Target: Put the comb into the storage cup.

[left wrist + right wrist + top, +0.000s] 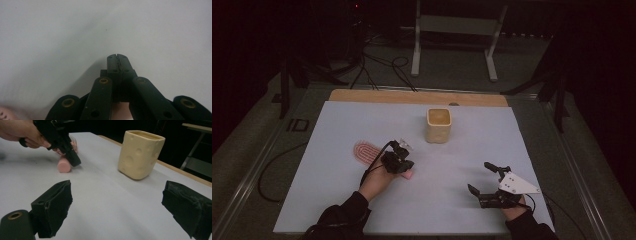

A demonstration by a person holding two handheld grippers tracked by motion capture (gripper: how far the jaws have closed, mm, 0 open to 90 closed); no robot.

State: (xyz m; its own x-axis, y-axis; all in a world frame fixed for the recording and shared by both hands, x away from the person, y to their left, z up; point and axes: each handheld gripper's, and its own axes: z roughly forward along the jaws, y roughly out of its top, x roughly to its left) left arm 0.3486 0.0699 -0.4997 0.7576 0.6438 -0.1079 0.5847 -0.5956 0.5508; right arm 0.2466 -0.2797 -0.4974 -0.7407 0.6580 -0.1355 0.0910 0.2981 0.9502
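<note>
A pink hairbrush lies on the white table cover, left of centre, its handle end pointing toward the person. My left gripper is shut and angled down over that handle. In the left gripper view its tips meet with nothing between them, and a strip of pink shows beneath the linkage. Whether the jaws touch the handle I cannot tell. A cream holed cup stands upright mid-table. My right gripper is wide open near the front right, its jaws aimed toward the cup.
A wooden strip edges the far side of the table. Beyond it are a white metal stand and cables on the dark floor. Bare cover lies between the two grippers and right of the cup.
</note>
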